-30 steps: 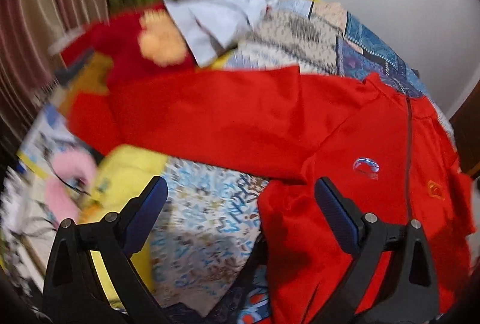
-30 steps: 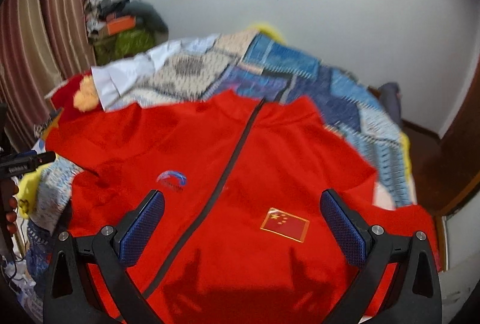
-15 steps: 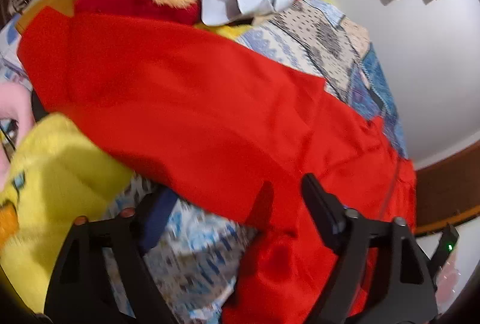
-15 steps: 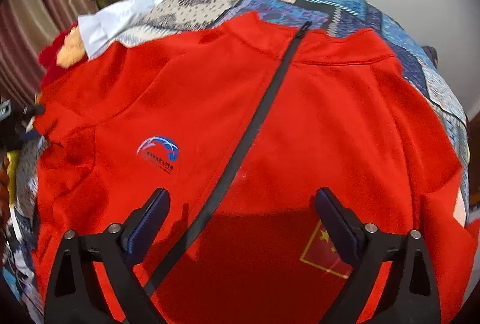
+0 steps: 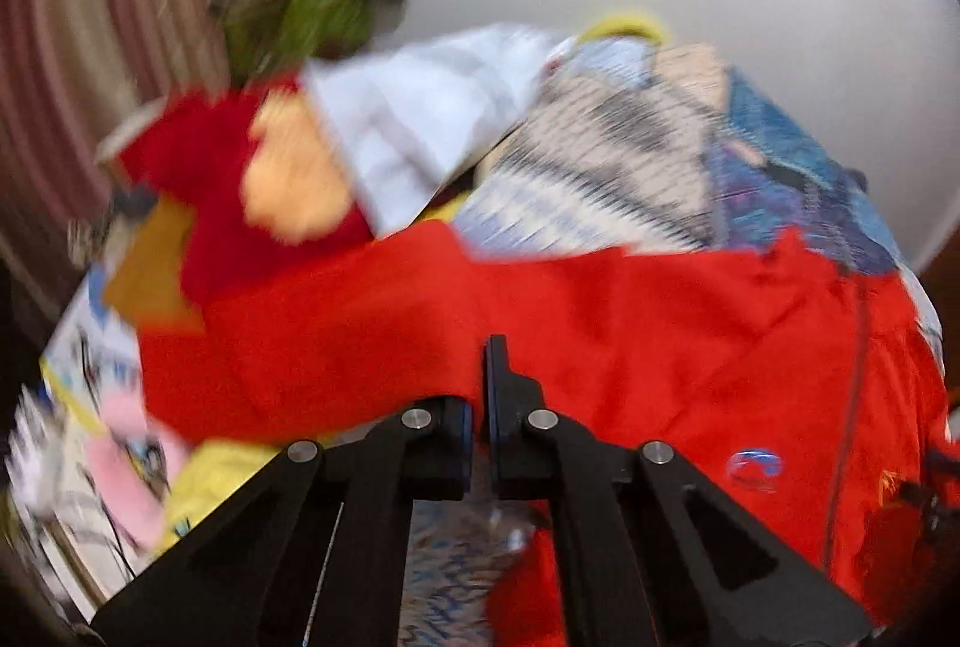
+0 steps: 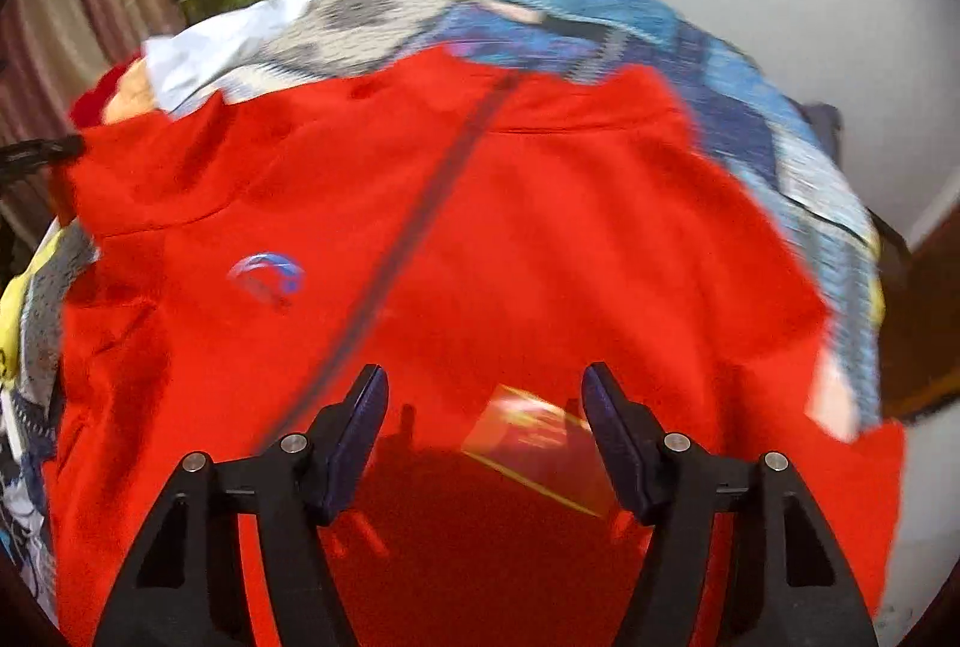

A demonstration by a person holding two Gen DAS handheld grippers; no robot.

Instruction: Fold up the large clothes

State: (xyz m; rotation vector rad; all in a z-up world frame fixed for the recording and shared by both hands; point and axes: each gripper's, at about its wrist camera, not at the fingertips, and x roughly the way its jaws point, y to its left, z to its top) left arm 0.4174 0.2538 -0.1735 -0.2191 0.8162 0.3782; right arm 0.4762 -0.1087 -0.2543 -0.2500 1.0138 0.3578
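Your left gripper (image 5: 480,395) has snapped together on the red jacket's (image 6: 540,227) sleeve (image 5: 360,341) edge and lifted since a second ago, while your right gripper's (image 6: 485,425) jaws have been narrowing yet stand apart, touching nothing. The jacket lies zipped, front up, across the patchwork bedspread (image 6: 690,47), collar toward the far edge. A flag patch (image 6: 540,443) sits between the right fingers.

One red jacket (image 6: 540,227), one patchwork quilt (image 6: 690,47), one white shirt (image 5: 420,125), two tools in view.
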